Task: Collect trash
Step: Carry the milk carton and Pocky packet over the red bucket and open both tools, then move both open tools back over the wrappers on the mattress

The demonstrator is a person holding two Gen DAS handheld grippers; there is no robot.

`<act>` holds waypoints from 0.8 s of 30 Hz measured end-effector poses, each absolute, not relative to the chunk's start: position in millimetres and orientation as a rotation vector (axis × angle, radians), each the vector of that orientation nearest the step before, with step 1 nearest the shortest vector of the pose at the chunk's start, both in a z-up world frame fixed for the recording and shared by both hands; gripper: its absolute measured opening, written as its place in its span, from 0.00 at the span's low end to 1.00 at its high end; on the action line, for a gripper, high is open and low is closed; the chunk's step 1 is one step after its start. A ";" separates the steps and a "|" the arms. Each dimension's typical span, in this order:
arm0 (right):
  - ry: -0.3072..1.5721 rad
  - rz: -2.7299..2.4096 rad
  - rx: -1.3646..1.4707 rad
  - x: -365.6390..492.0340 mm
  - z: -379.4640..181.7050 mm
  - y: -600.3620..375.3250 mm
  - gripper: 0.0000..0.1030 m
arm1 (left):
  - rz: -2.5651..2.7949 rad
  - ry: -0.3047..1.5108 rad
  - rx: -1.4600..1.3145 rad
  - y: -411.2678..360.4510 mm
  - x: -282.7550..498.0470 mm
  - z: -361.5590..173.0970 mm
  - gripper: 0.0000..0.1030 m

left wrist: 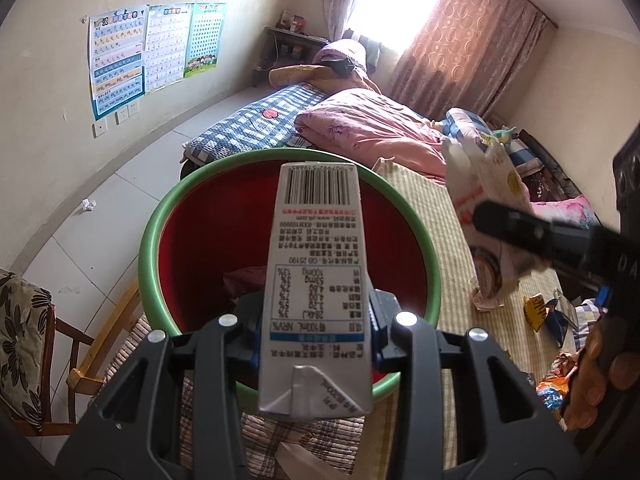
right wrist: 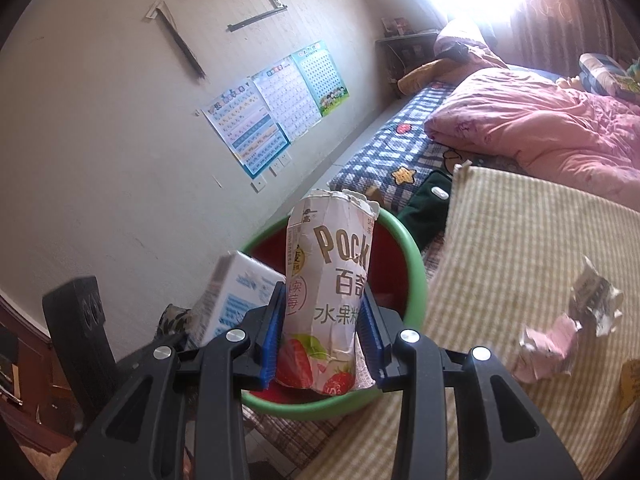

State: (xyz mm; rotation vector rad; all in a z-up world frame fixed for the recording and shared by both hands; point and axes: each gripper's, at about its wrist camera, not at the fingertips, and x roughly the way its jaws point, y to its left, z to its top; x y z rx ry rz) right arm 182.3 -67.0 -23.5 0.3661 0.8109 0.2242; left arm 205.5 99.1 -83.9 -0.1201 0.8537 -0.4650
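Observation:
My left gripper [left wrist: 314,320] is shut on a white milk carton [left wrist: 316,264] and holds it over a red bin with a green rim [left wrist: 152,224]. My right gripper [right wrist: 320,332] is shut on a crumpled Pocky strawberry box [right wrist: 328,296] above the same bin [right wrist: 416,280]. The Pocky box [left wrist: 484,216] and the right gripper's finger [left wrist: 520,228] show at the right of the left wrist view. The milk carton [right wrist: 236,300] shows at the left of the right wrist view.
The bin stands at the bed's edge on a striped mat [right wrist: 520,240]. Crumpled wrappers [right wrist: 560,332] and snack packets [left wrist: 548,312] lie on the mat. A pink quilt [left wrist: 372,128], a checked blanket [left wrist: 256,120] and a wooden chair [left wrist: 36,344] are around. A paper ball [left wrist: 87,205] lies on the floor.

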 end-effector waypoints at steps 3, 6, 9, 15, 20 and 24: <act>0.802 0.229 0.373 189.9 -21.9 -64.0 0.35 | -0.473 0.867 -0.114 98.3 207.3 -85.0 0.35; 0.791 0.229 0.393 193.9 -20.4 -64.7 0.46 | -0.451 0.871 -0.113 98.3 210.7 -85.4 0.62; 0.785 0.227 0.398 193.0 -19.1 -65.8 0.49 | -0.442 0.859 -0.131 103.8 210.7 -84.3 0.64; 0.782 0.206 0.400 176.2 -17.3 -80.8 0.53 | -0.422 0.862 -0.133 104.2 209.4 -84.0 0.64; 0.790 0.140 0.378 151.3 -20.3 -112.0 0.57 | -0.417 0.844 -0.143 100.5 202.6 -77.8 0.64; 0.812 0.038 0.376 126.3 -28.8 -156.0 0.57 | -0.432 0.834 -0.142 90.6 195.1 -72.3 0.64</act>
